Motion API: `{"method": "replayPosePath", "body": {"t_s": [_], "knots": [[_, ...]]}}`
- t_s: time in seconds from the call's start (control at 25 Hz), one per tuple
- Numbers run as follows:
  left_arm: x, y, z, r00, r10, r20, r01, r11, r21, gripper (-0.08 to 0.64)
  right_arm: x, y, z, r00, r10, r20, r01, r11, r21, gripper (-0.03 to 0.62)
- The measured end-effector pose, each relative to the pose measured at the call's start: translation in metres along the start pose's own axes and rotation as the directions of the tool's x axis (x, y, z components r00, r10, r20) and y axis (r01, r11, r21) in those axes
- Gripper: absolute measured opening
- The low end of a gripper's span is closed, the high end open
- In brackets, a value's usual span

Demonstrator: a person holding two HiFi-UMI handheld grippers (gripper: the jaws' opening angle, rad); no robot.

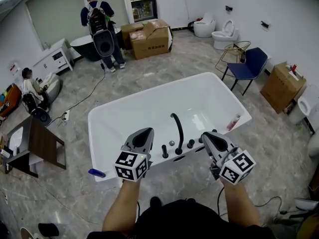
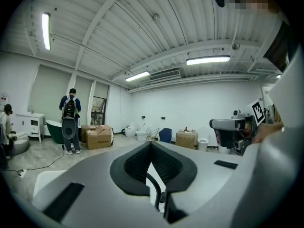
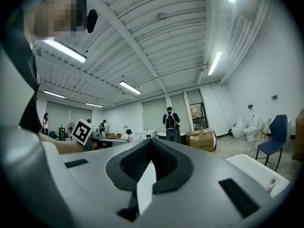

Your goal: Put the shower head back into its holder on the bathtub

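The left forearm (image 1: 122, 203) and right forearm (image 1: 240, 202) reach forward side by side, holding the left tool (image 1: 145, 132) and right tool (image 1: 206, 136) roughly level, both with jaws closed on nothing.

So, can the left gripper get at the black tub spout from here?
Probably yes: the left gripper hovers just beside the spout with nothing blocking the way, though its jaws are shut.

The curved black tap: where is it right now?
In the head view, the curved black tap stands on the near rim of the white bathtub, between the left gripper and the right gripper.
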State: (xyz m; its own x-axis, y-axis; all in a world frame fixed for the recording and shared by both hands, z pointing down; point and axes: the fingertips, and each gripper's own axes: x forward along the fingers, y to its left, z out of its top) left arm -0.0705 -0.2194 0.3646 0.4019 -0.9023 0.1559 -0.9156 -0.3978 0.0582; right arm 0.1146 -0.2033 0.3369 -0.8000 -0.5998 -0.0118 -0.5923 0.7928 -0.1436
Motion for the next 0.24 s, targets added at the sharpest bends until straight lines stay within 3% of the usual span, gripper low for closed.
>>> {"method": "replayPosePath", "body": {"t_s": [0.24], "knots": [[0.0014, -0.0027, 0.0023, 1.0, 0.008, 0.007, -0.008, 1.0, 0.003, 0.014, -0.0057, -0.002, -0.0024, 1.0, 0.006, -0.012, -0.006, 1.0, -0.011, 0.015]]}}
